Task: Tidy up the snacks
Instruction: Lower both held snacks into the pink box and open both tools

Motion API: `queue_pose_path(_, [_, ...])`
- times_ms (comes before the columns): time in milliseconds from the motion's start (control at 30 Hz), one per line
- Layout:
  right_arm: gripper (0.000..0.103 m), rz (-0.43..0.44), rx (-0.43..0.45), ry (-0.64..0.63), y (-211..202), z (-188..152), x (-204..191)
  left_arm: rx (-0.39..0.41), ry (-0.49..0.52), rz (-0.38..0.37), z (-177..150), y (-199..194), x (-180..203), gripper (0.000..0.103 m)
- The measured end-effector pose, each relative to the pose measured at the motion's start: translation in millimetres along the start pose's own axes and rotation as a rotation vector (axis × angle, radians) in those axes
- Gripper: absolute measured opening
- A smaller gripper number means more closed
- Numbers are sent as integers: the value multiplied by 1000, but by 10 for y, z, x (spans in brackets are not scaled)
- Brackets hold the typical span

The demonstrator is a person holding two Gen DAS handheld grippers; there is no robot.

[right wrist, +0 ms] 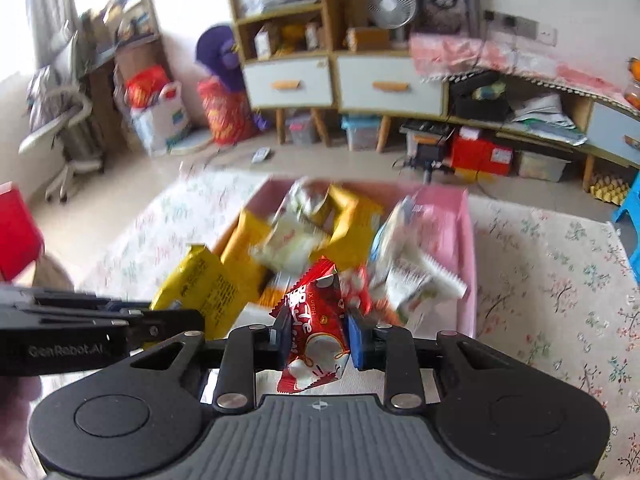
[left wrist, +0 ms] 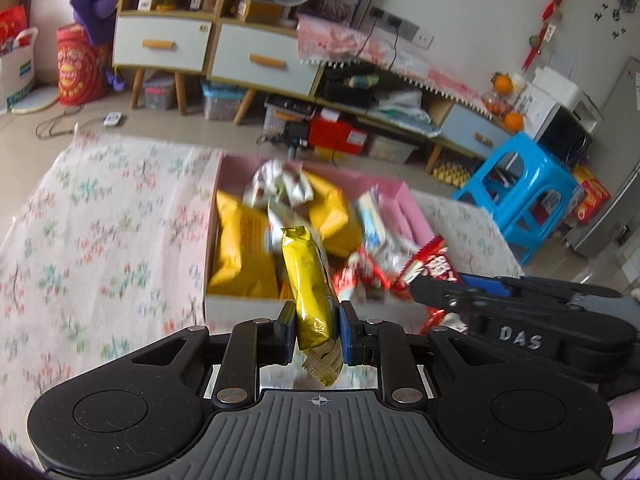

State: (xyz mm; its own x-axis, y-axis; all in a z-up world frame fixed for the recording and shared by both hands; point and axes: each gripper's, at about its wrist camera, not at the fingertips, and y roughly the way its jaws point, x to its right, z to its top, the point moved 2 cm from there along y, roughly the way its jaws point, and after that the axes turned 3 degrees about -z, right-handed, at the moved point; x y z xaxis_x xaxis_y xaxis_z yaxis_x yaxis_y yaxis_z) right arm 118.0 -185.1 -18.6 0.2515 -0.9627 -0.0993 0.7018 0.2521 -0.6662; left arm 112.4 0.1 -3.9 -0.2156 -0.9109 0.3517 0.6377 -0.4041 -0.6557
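Tiled floor (left wrist: 168, 128), white-drawer cabinets (left wrist: 200, 48) against wall, blue stool (left wrist: 516, 184), daylight left.

glossy foil gold pkt (left wrist: 310, 280), matt plastic tool (left wrist: 315, 330)

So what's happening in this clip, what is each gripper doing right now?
A person is sorting snacks with two handheld grippers above a pink box full of packets on a floral cloth. The left gripper is shut on a gold snack packet. The right gripper is shut on a red snack packet. Both packets are held clear of the pile in the box.
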Motion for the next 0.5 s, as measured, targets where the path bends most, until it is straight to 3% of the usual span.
queue_pose_path(167, [15,-34,52,96,56,185,159,39,15,18,221,145,24,19])
queue_pose_path(500, [16,-43,63,207,360,355,248,79,33,48,427,547,49,19])
